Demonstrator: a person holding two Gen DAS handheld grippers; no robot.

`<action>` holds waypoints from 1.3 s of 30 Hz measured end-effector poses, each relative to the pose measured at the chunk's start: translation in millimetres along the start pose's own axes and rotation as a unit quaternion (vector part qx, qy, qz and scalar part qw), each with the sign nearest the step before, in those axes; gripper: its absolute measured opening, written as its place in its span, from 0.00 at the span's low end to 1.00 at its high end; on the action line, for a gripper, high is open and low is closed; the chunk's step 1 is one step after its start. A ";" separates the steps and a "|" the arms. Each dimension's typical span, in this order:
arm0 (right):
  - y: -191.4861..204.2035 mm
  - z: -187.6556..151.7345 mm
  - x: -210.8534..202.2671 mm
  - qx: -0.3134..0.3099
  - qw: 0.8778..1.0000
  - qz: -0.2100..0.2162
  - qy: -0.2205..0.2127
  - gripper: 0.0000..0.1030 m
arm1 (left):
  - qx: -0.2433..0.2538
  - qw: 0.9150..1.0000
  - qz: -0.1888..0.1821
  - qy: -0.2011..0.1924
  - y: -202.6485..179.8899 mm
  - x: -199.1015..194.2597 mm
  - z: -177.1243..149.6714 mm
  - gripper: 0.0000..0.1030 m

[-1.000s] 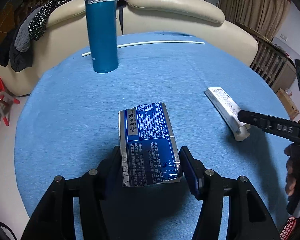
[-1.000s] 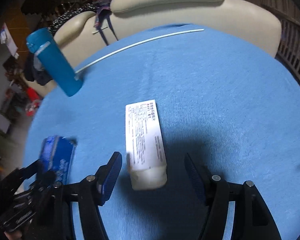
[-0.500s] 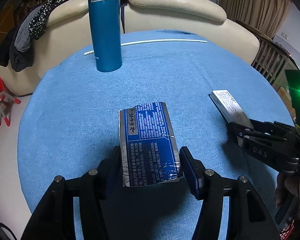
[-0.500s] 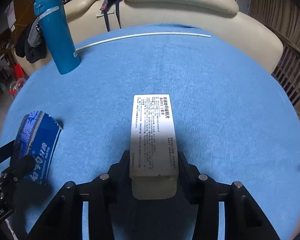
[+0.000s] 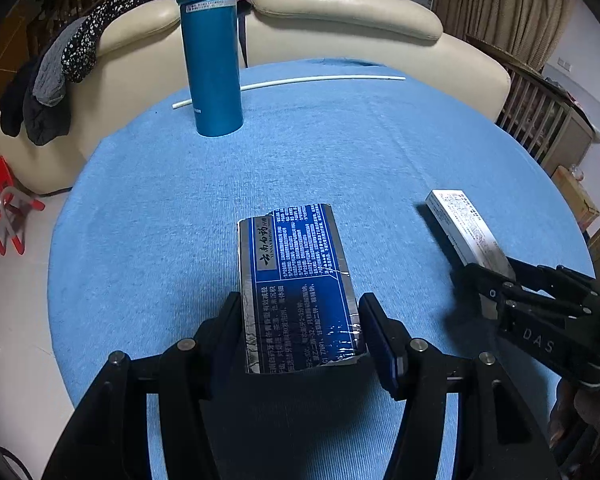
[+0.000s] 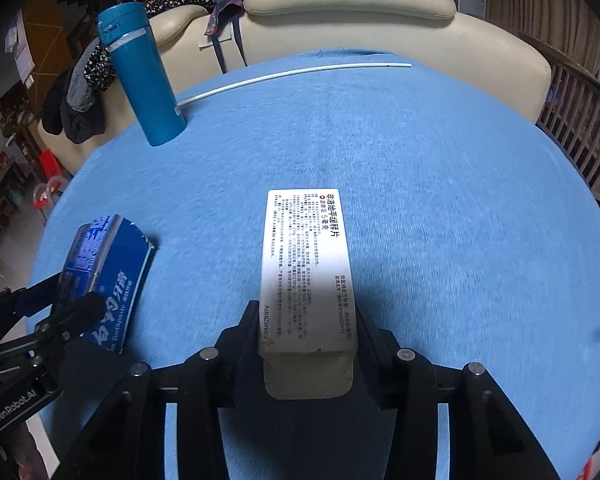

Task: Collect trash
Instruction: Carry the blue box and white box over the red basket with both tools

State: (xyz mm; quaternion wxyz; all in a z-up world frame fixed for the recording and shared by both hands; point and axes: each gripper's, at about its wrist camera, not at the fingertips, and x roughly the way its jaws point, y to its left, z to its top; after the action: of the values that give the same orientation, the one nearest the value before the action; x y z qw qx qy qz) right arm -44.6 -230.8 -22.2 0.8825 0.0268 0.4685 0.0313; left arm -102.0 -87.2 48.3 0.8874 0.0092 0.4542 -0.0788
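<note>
My left gripper (image 5: 300,332) clamps the blue box (image 5: 298,288); right gripper (image 5: 496,284) pinches the white box (image 5: 462,226).

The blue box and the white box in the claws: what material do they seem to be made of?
Blue toothpaste box: apparently thin cardboard with a glossy, foil-like finish; silver edges glint and the torn end looks ragged. White medicine box: matte printed cardboard, by its flat faces, crisp edges and folded end flap.

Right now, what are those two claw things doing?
Left gripper: shut on the blue box.
Right gripper: shut on the white box.
</note>
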 end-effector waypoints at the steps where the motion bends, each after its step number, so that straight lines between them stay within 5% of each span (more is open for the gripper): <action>1: -0.1 -2.6 -2.5 0.003 1.000 0.002 -0.002 0.46 | 0.002 1.000 0.000 -0.001 0.1 -0.5 -0.2 0.59; 39: -78.8 -97.0 -113.5 0.152 0.982 0.054 -0.100 0.47 | 0.134 0.990 -0.032 -0.022 -57.2 -23.4 -25.7 0.59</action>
State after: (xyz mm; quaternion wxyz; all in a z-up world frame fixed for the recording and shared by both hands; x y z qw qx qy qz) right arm -186.1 -316.7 11.2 0.9077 0.1888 0.3746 0.0049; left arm -144.6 -138.3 55.2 0.8847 0.1117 0.4204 -0.1675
